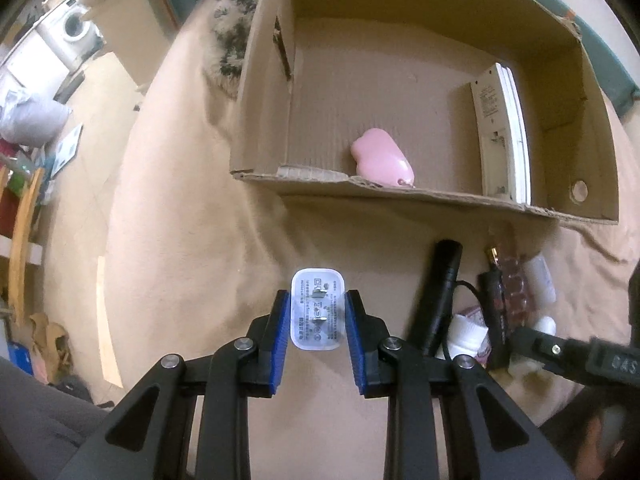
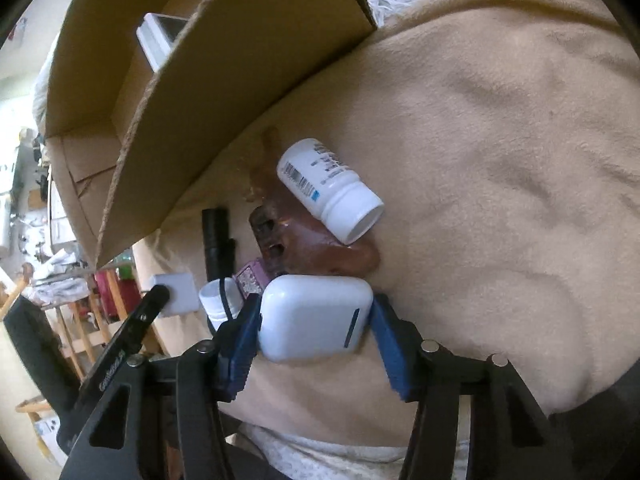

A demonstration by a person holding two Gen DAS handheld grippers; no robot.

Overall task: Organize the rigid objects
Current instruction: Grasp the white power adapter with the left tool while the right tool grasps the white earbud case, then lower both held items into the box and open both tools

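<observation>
A tan blanket covers the surface, with a cardboard box on it; cluttered room floor lies left of the box. Before the box's near wall, the left gripper pinches a white charger. Right of it, beside a bottle, the right gripper clamps a white case.

A tan fleece blanket is covering the surface in the foreground, wrinkling toward the right. Far left, a white washing machine is standing against the wall, pale bags are lying on the beige floor beside it, and a curved wooden frame is rising nearby. Soft, dim light is filling the cluttered room.
</observation>
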